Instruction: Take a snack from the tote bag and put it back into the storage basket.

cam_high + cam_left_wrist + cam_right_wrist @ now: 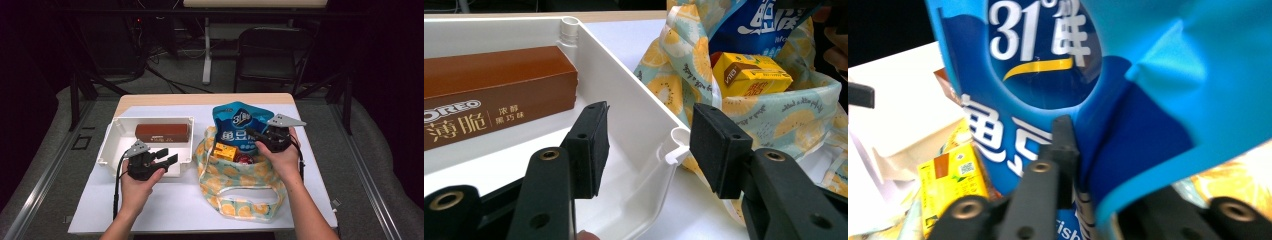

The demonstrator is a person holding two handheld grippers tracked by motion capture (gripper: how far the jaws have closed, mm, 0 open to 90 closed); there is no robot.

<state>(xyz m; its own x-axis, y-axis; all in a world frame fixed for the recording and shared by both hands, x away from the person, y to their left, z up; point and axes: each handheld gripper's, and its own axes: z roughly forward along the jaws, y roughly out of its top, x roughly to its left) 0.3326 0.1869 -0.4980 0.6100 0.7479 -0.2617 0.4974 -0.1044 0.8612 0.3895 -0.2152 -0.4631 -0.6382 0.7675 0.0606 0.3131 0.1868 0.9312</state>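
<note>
A white bin point(112, 145) on the left holds a brown Oreo box point(162, 132). My left gripper point(167, 157) is open over the bin's front right corner; in the left gripper view its jaws point(651, 145) straddle the bin wall point(634, 100), with the Oreo box point(494, 95) ahead on the left. A lemon-print cloth bag point(235, 180) lies at centre right, holding a yellow drink carton point(225, 151) and a blue snack bag point(237, 120) that stands up out of it. My right gripper point(256, 137) is shut on the blue snack bag point(1058, 65), one jaw hidden behind a fold.
A small red item point(244, 159) sits in the cloth bag beside the carton. A white sheet point(170, 205) covers the table, bare in front of the bin. A black chair point(272, 50) and a desk leg point(206, 50) stand beyond the far edge.
</note>
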